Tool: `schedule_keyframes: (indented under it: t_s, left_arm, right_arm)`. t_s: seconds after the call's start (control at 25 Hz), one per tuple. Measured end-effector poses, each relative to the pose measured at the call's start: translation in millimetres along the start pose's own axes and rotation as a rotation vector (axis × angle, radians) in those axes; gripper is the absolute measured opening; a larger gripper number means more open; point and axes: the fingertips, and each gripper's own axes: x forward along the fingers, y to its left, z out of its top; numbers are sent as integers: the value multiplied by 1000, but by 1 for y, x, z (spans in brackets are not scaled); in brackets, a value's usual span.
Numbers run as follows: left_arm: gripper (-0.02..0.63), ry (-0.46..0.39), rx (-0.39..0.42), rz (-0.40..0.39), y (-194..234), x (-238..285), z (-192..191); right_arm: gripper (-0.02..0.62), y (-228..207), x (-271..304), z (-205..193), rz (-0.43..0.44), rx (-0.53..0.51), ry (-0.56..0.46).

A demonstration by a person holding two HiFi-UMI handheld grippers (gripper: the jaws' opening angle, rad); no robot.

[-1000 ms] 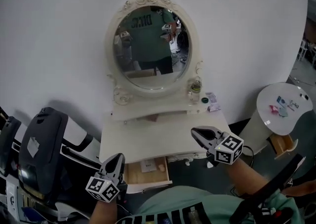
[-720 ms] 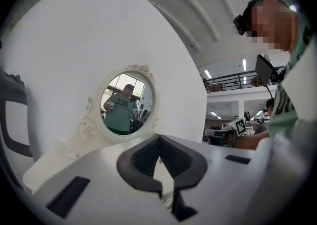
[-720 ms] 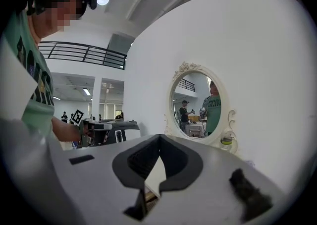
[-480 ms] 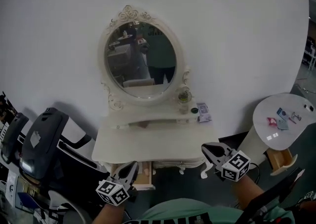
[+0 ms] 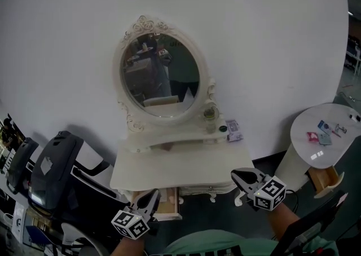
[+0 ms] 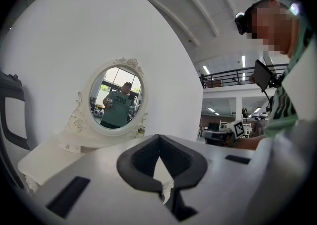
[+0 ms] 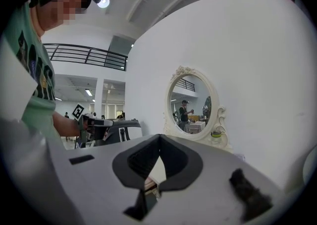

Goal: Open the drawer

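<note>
Fingers (image 6: pixel 138 162) of your left gripper (image 6: pixel 158 136) are pressed together at the tips, with nothing pinched between them. Your right gripper (image 7: pixel 159 136) reads the same way, pads met at the tip and nothing caught.

In the head view you hold both grippers low at the near edge, pointing toward the furniture. The drawer (image 5: pixel 169 204) stands pulled out from under the front of the white dressing table (image 5: pixel 180 164), left of its middle, and its pale wooden inside shows. Your left gripper sits just beside the drawer's left front corner; you cannot tell from these views whether it touches. Your right gripper is off the table's right front corner, well apart from the drawer.

Farther back, the raised shelf carries a small jar (image 5: pixel 210 114), a dark round lid (image 5: pixel 223 128) and a small packet (image 5: pixel 234 131) at its right end. Above them the oval mirror (image 5: pixel 161 74) in its ornate white frame stands upright against the white wall (image 5: pixel 271 40).

To your left a black machine (image 5: pixel 51 164) stands close to the table. To your right is a round white side table (image 5: pixel 316 119) with a few small items on top.
</note>
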Motion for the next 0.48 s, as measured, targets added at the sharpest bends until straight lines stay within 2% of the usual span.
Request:
schedule_keyframes:
  t_s: [0.12,0.24,0.4,0.48]
  left_arm:
    - [9,-18,11,-43,16,-8,9]
    - [9,-14,44,-75,38,-25,19]
    - [9,-36,95,-83,71,-52,41]
    - [9,-57,96,-75,88,-58,49]
  right_arm:
    - [11,9,14,10,-42,-21,-15]
    - [11,26,35,16,-84,7,-37]
    - [11,57,63,16,-83,45,-39]
    - [11,63,74,21,-79,61,-53]
